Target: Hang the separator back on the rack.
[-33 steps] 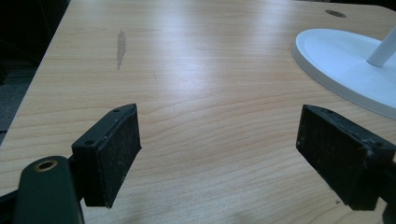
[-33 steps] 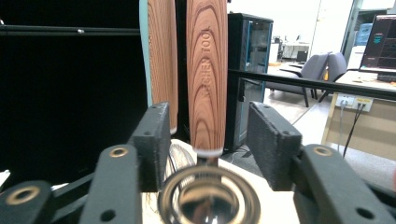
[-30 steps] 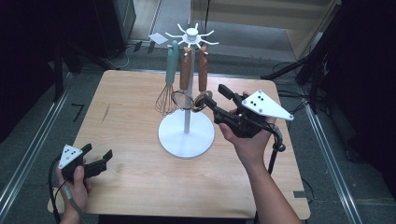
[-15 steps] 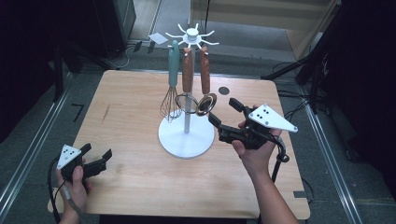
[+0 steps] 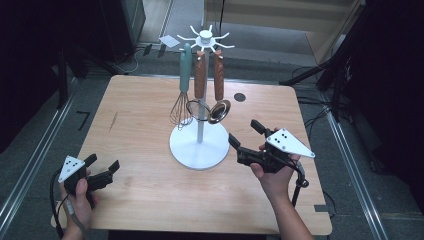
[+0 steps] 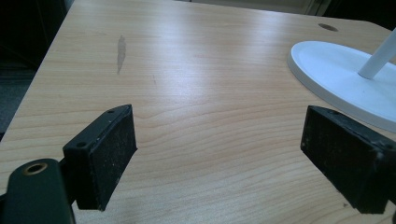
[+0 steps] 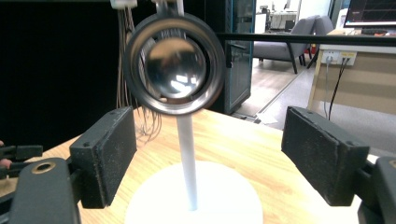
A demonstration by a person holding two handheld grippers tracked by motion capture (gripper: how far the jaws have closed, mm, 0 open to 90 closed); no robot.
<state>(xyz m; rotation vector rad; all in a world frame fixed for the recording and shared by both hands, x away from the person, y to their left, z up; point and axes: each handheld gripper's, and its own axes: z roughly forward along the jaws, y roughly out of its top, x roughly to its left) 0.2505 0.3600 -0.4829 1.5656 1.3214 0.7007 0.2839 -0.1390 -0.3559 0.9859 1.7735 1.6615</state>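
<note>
Right gripper [image 5: 245,134] sat low beside the stand's base [image 5: 199,145], at about 3 o'clock from it, jaws spread wide with nothing between them. Since a second ago those jaws had just been opening and the hand had dropped away from the hanging utensils, so I judged the work to be hanging pieces on the rack, with this one now let go.

The small metal ladle [image 5: 219,111] hung from the rack's top hub [image 5: 205,35] by its brown wooden handle, on the 3 o'clock side of the white pole [image 5: 200,125]. In the right gripper view its bowl [image 7: 175,63] faced the camera just above and ahead of the open pads: round, polished, mirror-bright, ringed by a dark rim.

Next to it hung a second wood-handled piece ending in a wire ring [image 5: 197,109], and at 9 o'clock of the pole a wire whisk [image 5: 180,112] with a pale teal handle. Hanging kept them upright and apart.

The stand was smooth white, a flat disc foot under a thin post with radiating hooks. The table [image 5: 140,105] was pale wood-grain laminate with a dark scuff.

Left gripper [image 5: 107,169] rested at 7 o'clock of the table, jaws open and empty, pads matte black and dusty [image 6: 112,154].
</note>
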